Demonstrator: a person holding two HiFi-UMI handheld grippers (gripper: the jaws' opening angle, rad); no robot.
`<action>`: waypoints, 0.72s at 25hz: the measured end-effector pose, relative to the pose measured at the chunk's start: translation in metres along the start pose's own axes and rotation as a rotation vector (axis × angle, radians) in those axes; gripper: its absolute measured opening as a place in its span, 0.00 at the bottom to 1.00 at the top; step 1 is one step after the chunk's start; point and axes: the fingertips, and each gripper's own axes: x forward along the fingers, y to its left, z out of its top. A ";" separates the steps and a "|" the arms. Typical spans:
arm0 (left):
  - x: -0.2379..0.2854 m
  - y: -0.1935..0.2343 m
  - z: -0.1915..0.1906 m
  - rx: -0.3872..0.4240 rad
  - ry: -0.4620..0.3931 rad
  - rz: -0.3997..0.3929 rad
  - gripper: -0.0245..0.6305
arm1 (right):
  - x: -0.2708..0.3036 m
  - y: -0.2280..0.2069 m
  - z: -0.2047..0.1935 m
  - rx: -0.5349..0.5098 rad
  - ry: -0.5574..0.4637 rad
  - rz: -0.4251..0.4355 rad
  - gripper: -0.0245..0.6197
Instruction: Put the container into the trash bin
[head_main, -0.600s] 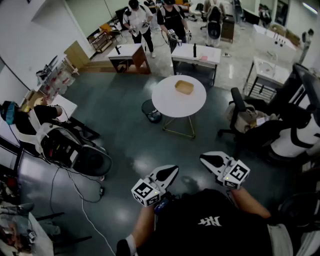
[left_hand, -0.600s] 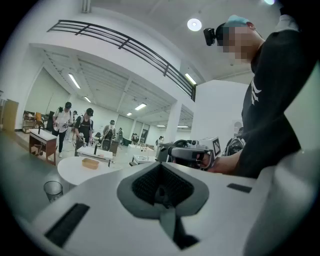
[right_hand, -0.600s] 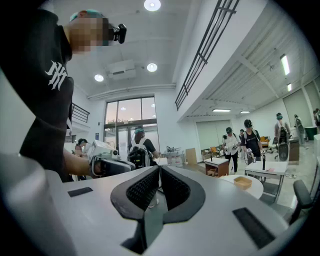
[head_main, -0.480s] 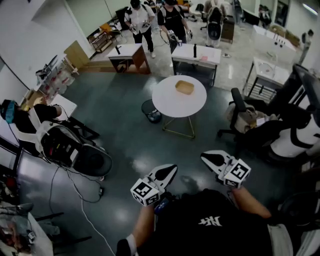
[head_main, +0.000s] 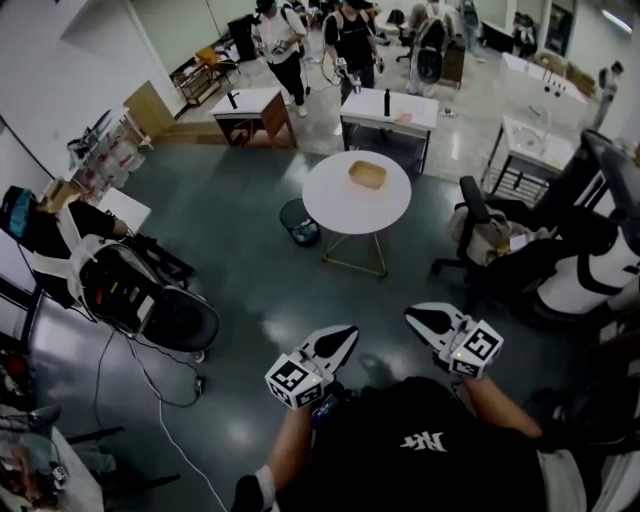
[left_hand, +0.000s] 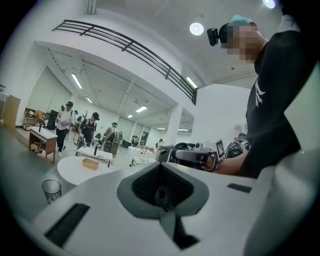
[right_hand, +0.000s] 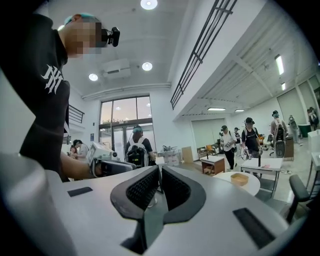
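**Operator:** What can go wrong from here?

**Spotter:** Start with the big thing, the floor (head_main: 250, 270). You stand well apart from the round desk (head_main: 335, 205), so you must walk first. An office chair (head_main: 475, 205) stands just beside the desk's right edge. If you come in from that side, I think your right elbow may knock it.

**Operator:** And at the desk?

**Spotter:** The trash bin (head_main: 299, 222) is on the floor, just beside the desk's left edge, low and narrow. The container (head_main: 367, 174) lies alone on the desk, a little toward the far edge. It looks wide and shallow against the bin's mouth. If you carry it flat, it may catch on the rim or fall beside the bin. You would also have to reach across the desk from the near edge, so a grip on only one wall could tilt it and let it slip.

**Operator:** How are my hands?

**Spotter:** Both arms are bent close to your body, with the forearms coming forward. You hold both tools level, and they point toward the desk. The left tool (head_main: 343, 337) is clenched with nothing in it. The right tool (head_main: 415, 316) is also clenched and empty, and sits a little ahead of the left. You must release the jaws before you reach the container, or they will only push it along the desk.
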 end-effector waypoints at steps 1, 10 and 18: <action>0.000 0.000 -0.002 0.006 -0.006 -0.005 0.04 | -0.001 -0.002 0.000 -0.004 0.006 -0.007 0.11; 0.012 0.014 -0.010 -0.011 -0.026 -0.009 0.04 | -0.010 -0.010 -0.008 0.026 0.026 -0.007 0.10; 0.026 0.034 -0.007 -0.030 -0.019 -0.025 0.04 | -0.009 -0.028 -0.002 0.041 0.045 -0.036 0.10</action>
